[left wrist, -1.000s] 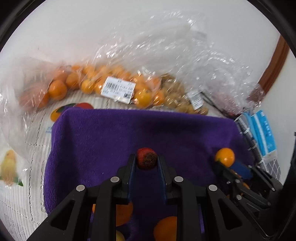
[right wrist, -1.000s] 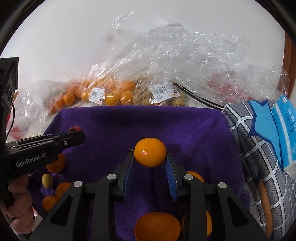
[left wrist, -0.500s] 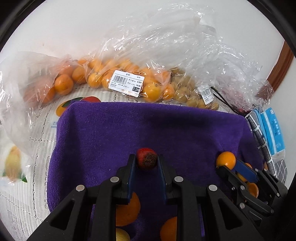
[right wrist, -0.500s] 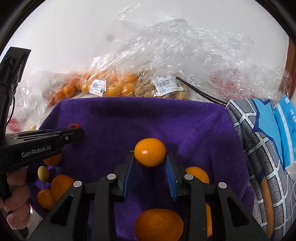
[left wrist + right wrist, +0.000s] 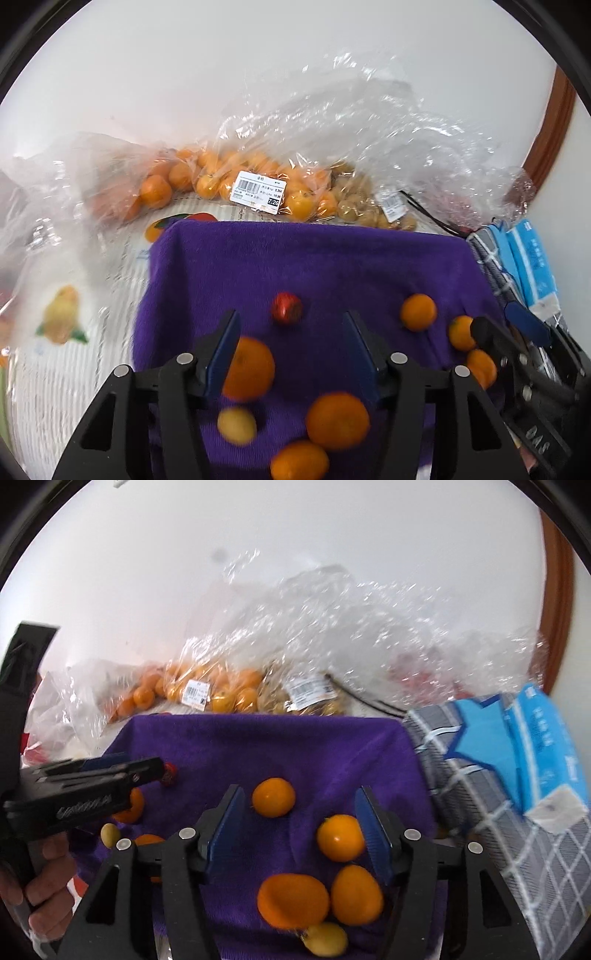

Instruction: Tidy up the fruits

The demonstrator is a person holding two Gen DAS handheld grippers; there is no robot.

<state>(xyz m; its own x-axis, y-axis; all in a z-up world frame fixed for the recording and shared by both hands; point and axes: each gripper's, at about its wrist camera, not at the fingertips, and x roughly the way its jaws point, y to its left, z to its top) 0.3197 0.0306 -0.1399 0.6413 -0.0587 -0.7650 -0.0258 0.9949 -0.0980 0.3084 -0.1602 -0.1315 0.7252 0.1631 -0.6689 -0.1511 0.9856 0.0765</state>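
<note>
While both tools hung over the purple towel (image 5: 314, 266), the scene read:
Left tool (image 5: 291, 328): jaws opening, clamped on nothing.
Red fruit (image 5: 286, 308): small, round, dark-speckled, lying on the towel just beyond the fingertips.
Right tool (image 5: 299, 805): jaws opening, gripping nothing.
Mandarin (image 5: 273, 796): smooth, glossy orange, on the towel between the blue pads, nearer the left one.
Far side: bagged oranges (image 5: 221, 181).

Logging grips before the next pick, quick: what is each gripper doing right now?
Left gripper: fingers opening, holding nothing; the red fruit lies on the purple towel.
Right gripper: fingers opening, holding nothing; the orange lies free.
</note>
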